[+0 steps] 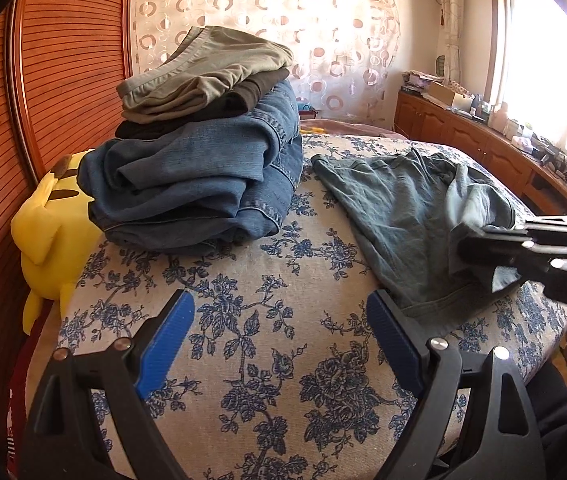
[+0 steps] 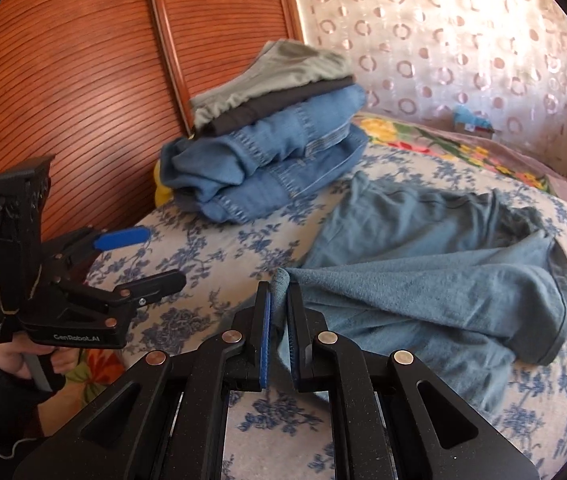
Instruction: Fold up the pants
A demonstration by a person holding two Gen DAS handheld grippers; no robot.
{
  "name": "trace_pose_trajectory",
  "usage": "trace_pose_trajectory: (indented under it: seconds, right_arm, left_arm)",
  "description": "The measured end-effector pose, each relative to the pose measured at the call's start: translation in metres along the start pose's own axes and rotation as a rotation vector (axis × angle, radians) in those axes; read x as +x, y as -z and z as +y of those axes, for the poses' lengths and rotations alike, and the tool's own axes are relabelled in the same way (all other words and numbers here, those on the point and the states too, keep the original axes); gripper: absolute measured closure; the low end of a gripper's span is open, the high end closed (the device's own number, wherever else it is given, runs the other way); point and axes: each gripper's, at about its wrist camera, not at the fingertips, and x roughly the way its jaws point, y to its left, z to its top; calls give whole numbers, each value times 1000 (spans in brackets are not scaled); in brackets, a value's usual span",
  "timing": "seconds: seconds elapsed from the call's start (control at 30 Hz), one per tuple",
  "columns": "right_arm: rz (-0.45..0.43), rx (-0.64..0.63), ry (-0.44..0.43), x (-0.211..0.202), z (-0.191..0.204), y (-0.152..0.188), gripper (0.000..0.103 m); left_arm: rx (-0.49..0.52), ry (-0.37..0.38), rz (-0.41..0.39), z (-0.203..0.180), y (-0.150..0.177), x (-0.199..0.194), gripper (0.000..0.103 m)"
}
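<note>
A pair of grey-blue pants (image 2: pixel 423 264) lies crumpled on the flowered bedspread (image 2: pixel 219 256); it also shows in the left wrist view (image 1: pixel 407 216) at the right. My right gripper (image 2: pixel 279 320) is shut on a fold of the pants' edge and lifts it off the bed; in the left wrist view it (image 1: pixel 467 244) enters from the right. My left gripper (image 1: pixel 279 320) is open and empty over bare bedspread (image 1: pixel 267 280), left of the pants; in the right wrist view it (image 2: pixel 139 256) is at the left.
A stack of folded jeans and other clothes (image 1: pixel 203 140) sits at the bed's back left, also in the right wrist view (image 2: pixel 271 144). A yellow plush toy (image 1: pixel 47 232) lies beside it against the wooden wardrobe (image 1: pixel 63 60). A cluttered sideboard (image 1: pixel 483 136) runs under the window.
</note>
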Motion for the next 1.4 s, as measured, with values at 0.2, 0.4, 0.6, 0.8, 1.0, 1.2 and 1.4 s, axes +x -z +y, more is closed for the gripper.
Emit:
trace_pose_trajectory:
  seconds: [0.2,0.4,0.6,0.8,1.0,1.2,1.4]
  right_arm:
    - [39,18,-4,14,-1,7,94]
    - [18,39,8,1,-7,10,75]
    - [-28,37,67,-31,-20,18,69]
    - [-62,59,182,-58,-52,33,67]
    - [-59,137,292,-74,-103,52,61]
    - [-26,152,359,-70,-137,58,60]
    - [29,162,357,-56,-156,53,59]
  left_arm:
    - [-5,3,10,0,2,3,15]
    - [13,20,11,-10,0,3,15]
    - [34,49,9,-23,-4,5,15]
    - [51,81,5,-39,-11,9,15]
    - [78,117,5,-58,-20,15,15]
    - [87,163,13,-73,-24,20,15]
    - [106,173,31,-82,-28,30,19]
